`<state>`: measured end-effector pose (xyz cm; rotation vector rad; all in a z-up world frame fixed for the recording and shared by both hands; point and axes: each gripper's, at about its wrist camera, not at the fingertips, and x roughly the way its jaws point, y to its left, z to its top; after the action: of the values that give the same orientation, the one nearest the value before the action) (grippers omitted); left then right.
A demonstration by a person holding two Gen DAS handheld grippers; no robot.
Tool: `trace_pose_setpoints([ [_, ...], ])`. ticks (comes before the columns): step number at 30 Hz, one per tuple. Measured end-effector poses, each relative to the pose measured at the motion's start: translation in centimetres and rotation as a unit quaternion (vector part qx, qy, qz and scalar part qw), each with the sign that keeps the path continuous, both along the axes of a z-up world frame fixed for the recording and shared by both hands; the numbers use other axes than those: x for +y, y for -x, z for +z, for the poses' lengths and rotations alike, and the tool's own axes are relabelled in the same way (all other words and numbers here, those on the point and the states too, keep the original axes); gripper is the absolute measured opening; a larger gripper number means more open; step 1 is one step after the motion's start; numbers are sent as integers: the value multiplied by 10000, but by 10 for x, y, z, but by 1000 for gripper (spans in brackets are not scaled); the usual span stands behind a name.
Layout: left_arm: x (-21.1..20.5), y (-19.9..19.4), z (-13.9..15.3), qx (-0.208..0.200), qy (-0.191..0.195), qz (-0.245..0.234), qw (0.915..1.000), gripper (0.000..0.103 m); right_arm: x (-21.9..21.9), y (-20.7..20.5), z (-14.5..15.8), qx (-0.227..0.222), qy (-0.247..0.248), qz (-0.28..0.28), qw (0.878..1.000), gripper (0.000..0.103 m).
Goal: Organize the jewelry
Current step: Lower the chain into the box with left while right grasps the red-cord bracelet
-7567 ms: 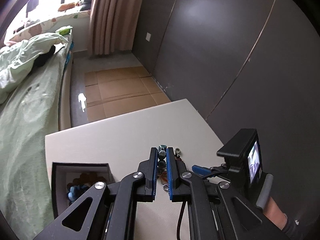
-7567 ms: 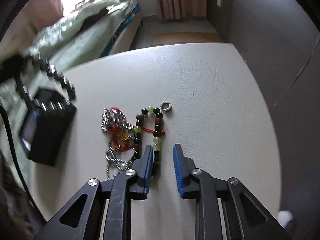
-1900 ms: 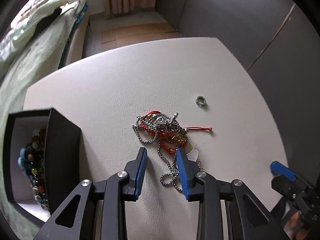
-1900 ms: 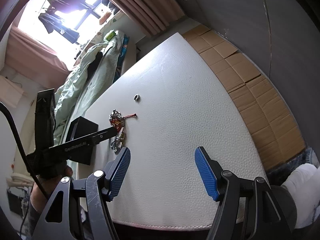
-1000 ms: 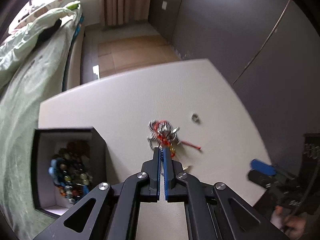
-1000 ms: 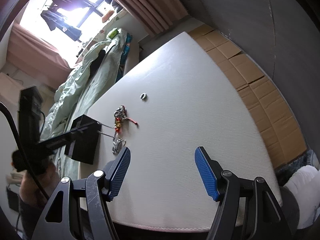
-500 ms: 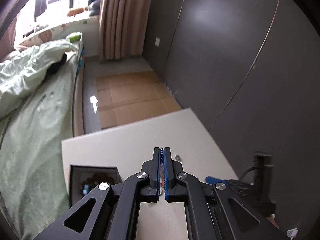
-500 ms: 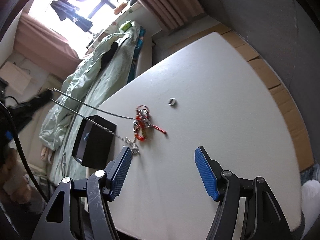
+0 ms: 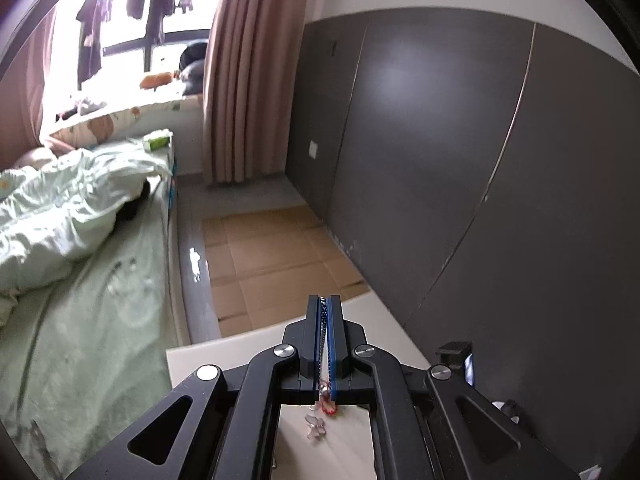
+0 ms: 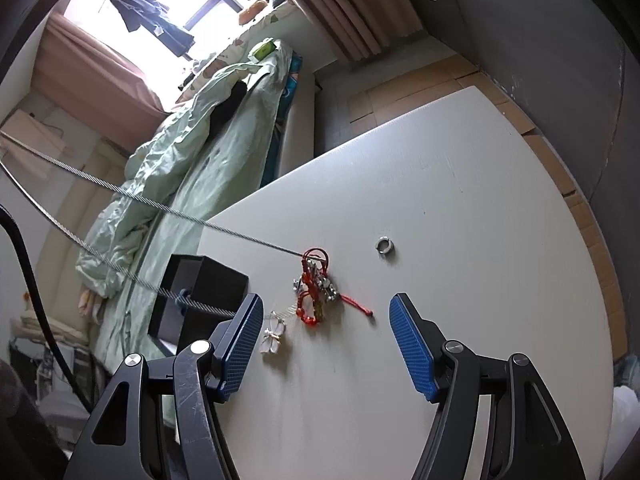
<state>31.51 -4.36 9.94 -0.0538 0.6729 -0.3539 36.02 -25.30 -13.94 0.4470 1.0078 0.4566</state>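
Left tongs point(image 9: 325, 306) are pinching the steel chain point(image 10: 160, 206), pulling it taut above the black box point(image 10: 200, 300). Right tongs point(image 10: 326, 344) are hanging spread apart over the bench point(image 10: 480, 280), near the red tangle point(image 10: 316, 284) beside that box.

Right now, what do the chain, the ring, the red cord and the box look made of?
Chain: silvery metal, by its glinting links, pulled taut by the left gripper.
Ring: polished metal, grey with bright highlights.
Red cord: likely woven thread, matte, limp; its red beads look glassy or plastic.
Box: matte black, probably card or leatherette.
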Motion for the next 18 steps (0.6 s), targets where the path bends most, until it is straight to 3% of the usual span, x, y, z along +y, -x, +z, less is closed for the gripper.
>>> trace_pose_setpoints([
  [9, 9, 7, 48, -489, -120, 72, 9987, 2, 12, -8, -4, 77, 51, 105, 9999, 67],
  [18, 18, 14, 66, -683, -235, 177, 9972, 2, 39, -19, -17, 236, 256, 393, 9986, 67],
])
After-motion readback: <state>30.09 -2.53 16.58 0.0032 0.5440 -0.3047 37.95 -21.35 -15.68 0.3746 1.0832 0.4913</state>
